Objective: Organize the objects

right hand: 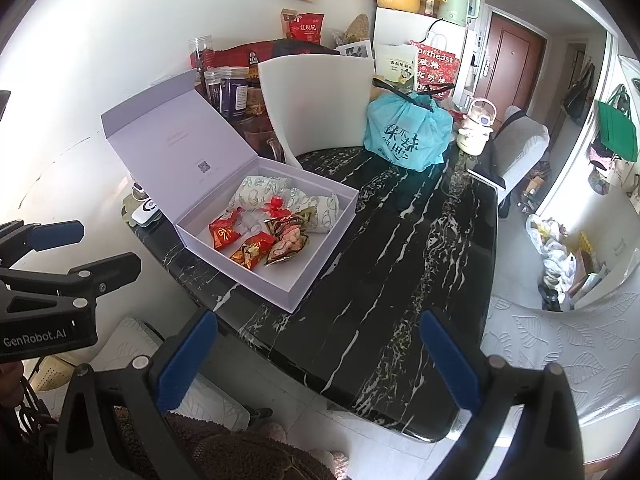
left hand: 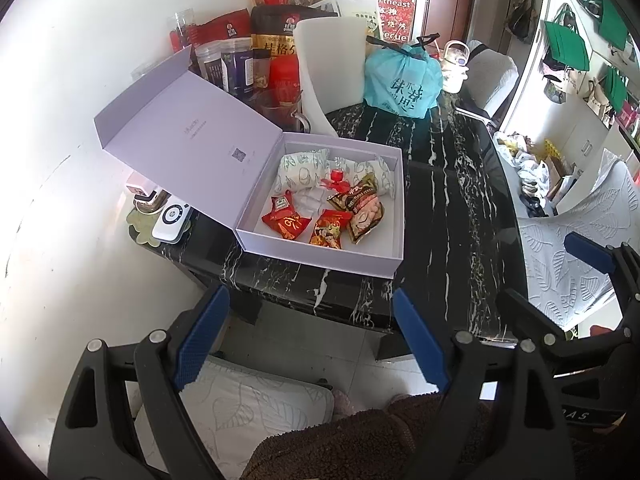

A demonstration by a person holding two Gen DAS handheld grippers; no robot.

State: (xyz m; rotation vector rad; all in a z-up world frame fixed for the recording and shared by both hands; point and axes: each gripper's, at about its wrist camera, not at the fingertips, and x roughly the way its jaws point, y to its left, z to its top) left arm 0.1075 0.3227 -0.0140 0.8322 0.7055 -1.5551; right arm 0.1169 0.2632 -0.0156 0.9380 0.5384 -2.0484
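Note:
A white box (left hand: 372,264) (right hand: 320,276) with its lid (left hand: 180,128) (right hand: 176,136) open stands on the black marble table (left hand: 452,208) (right hand: 400,248). Inside lie several snack packets (left hand: 326,229) (right hand: 252,250), a small red object (left hand: 335,178) (right hand: 277,205) and patterned white pouches (left hand: 300,168) (right hand: 252,194). My left gripper (left hand: 312,340) is open and empty, held back off the table's near edge. My right gripper (right hand: 320,360) is open and empty, above the table's near edge. The right gripper also shows at the right in the left wrist view (left hand: 560,280), and the left gripper at the left in the right wrist view (right hand: 92,244).
A white chair back (left hand: 332,72) (right hand: 320,100), a blue tied bag (left hand: 404,80) (right hand: 408,132) and a small white kettle (left hand: 454,68) (right hand: 476,128) stand at the table's far end. Jars and food bags (left hand: 248,52) (right hand: 232,88) crowd the wall behind the lid. A leaf-patterned chair (left hand: 568,248) (right hand: 560,360) is at the right.

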